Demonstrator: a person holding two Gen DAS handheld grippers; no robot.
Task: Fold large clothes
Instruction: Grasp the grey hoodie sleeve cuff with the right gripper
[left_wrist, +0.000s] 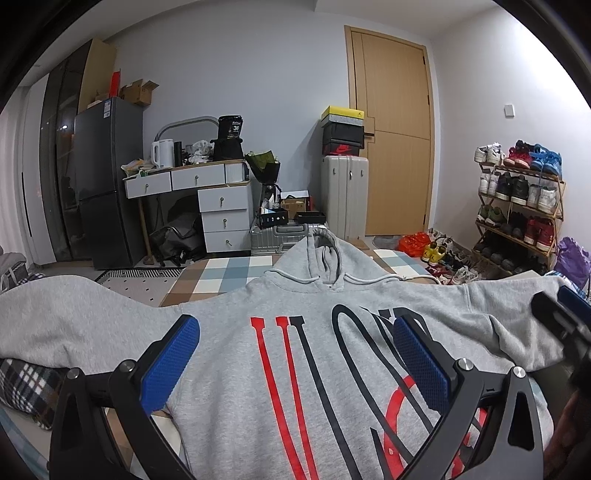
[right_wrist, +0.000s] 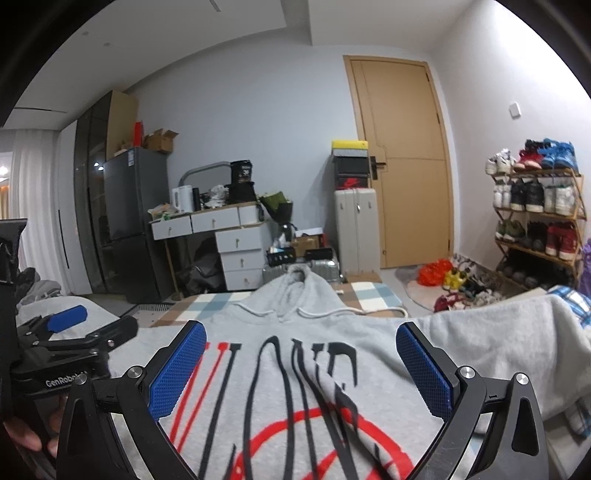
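Currently the grey hoodie (left_wrist: 325, 354) lies face up and spread flat on a bed or similar soft surface, hood (left_wrist: 325, 254) pointing away toward the room, printed lettering uppermost.

Left to right: left sleeve (left_wrist: 66, 317) is stretched out sideways, its end out of frame, with a plaid blanket (left_wrist: 26, 384) just beside it at the near edge. Left gripper (left_wrist: 295, 365) hovers over the chest print, blue pads spread wide, nothing between them. Drawcords trail off the neck on both sides. Right gripper (right_wrist: 301, 369) hovers over the right half of the print, likewise spread wide and empty. Right sleeve (right_wrist: 498, 328) runs out toward the shoe rack (right_wrist: 539, 218) side; its cuff looks draped over the edge, though I cannot tell for sure.

Handling judgement: thick fleece knit, soft and limp, moderately heavy for a garment. It will sag and drag when lifted from one point, not slide cleanly. No fragility concern. The pad texture should bite well on a pinched fold of fabric.

Where to take hold: best guess is each sleeve near the shoulder seam or the cuff, pinching both layers, then carrying it across the chest. The flat chest panel offers no edge to pinch.

Folding not yet begun, judged by the fully spread layout.
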